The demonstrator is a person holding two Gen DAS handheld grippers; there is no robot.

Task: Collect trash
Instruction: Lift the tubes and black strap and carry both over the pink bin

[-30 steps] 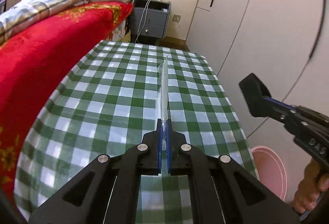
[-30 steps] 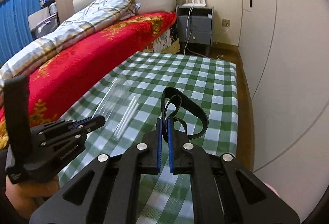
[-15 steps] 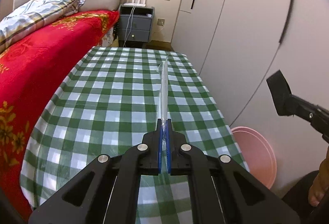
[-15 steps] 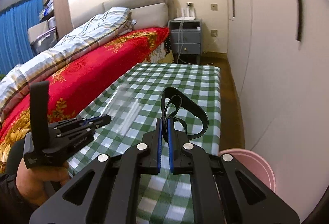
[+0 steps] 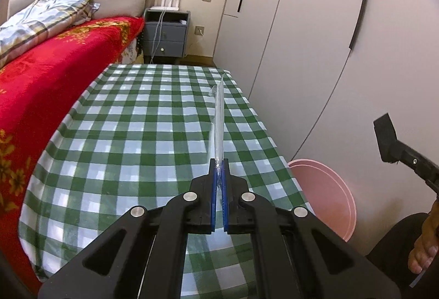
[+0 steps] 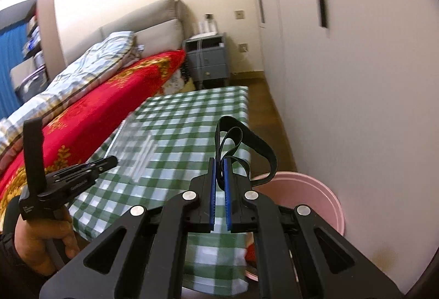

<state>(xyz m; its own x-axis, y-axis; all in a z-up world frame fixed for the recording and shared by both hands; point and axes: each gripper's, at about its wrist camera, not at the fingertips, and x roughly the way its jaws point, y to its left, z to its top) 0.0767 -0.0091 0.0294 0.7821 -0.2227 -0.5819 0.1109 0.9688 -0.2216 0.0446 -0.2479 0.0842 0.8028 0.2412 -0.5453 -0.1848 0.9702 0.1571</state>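
Observation:
My left gripper [image 5: 218, 161] is shut on a clear plastic wrapper [image 5: 218, 118] that sticks out forward, edge-on, above the green checked table [image 5: 131, 134]. In the right wrist view the same wrapper [image 6: 134, 148] shows flat and blurred ahead of the left gripper [image 6: 109, 160]. My right gripper [image 6: 219, 161] is shut on a looped black strap [image 6: 247, 142] and holds it above the table's right edge, near a pink bin [image 6: 310, 194]. The pink bin [image 5: 326, 194] stands on the floor between table and wall.
A bed with a red blanket [image 5: 41, 85] runs along the table's left side. White wardrobe doors [image 5: 315, 38] stand close on the right. A grey nightstand [image 5: 166, 35] is beyond the table's far end. The right gripper's body [image 5: 397, 151] shows at the right.
Both grippers have pulled back and to the right with their loads. The pink bin has come into fuller view beside the table's right edge.

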